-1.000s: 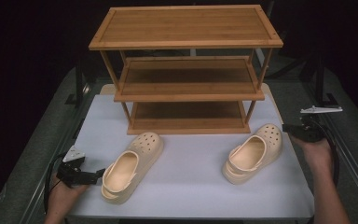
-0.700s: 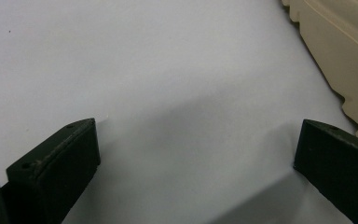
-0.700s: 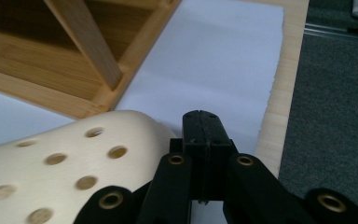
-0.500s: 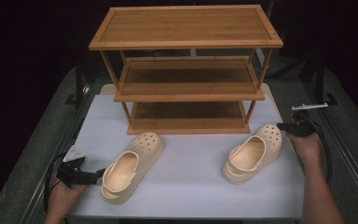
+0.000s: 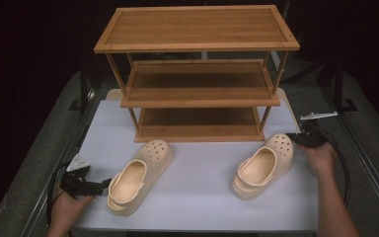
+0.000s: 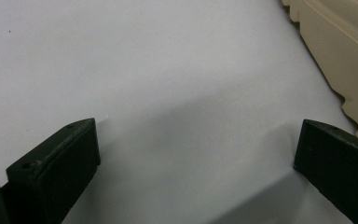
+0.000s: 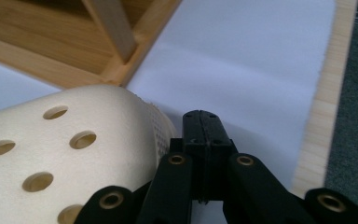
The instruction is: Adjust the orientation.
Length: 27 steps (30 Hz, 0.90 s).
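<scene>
Two cream clogs lie on the white mat in front of a bamboo shoe rack (image 5: 197,96). The left clog (image 5: 138,175) has my left gripper (image 5: 103,185) just beside its heel, low over the mat. In the left gripper view that gripper (image 6: 196,135) stands wide open over bare mat, the clog's sole edge (image 6: 340,46) off to the upper right. My right gripper (image 5: 296,139) sits at the toe of the right clog (image 5: 264,165). In the right gripper view its jaws (image 7: 203,122) are shut with nothing between them, right next to the holed toe (image 7: 65,149); whether they touch it I cannot tell.
The rack's bottom shelf (image 5: 200,129) stands just behind the clogs, and one of its legs (image 7: 112,28) rises close ahead of the right gripper. The mat (image 5: 202,158) ends at a wooden edge strip (image 7: 326,93), with grey table beyond. Cables trail from both grippers.
The right hand has come down and in toward the right clog's toe, its jaws staying shut. The left hand and both clogs have not moved.
</scene>
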Motion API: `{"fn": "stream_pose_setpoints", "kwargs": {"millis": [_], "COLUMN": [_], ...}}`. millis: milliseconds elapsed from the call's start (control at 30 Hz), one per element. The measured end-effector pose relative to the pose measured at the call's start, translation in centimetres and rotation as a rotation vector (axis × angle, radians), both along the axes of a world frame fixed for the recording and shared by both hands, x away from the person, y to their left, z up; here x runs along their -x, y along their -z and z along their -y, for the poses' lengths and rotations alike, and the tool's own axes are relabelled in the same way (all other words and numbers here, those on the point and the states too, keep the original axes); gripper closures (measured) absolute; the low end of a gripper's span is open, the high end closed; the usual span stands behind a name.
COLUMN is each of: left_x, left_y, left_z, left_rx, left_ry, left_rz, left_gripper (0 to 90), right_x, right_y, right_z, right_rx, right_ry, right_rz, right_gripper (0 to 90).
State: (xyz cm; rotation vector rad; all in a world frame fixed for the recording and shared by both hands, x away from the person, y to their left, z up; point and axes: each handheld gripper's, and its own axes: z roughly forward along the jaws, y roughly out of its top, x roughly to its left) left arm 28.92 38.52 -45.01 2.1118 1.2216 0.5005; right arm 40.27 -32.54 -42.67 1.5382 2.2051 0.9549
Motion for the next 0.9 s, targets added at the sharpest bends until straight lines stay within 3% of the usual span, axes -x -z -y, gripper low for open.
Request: {"fn": "stream_pose_setpoints", "kwargs": {"millis": [533, 900], "left_x": [0.0, 0.0], "left_y": [0.0, 0.0], "left_z": [0.0, 0.0], "left_rx": [0.001, 0.001], "left_ry": [0.000, -0.001], "left_rz": [0.002, 0.003], "left_gripper": [0.0, 0.0], "right_x": [2.5, 4.3], "right_y": [0.0, 0.0], "right_z": [-3.4, -5.9], "right_rx": [0.016, 0.070], "right_ry": [-0.042, -0.043], "right_rz": [0.019, 0.043], "right_gripper": [90.0, 89.9]}}
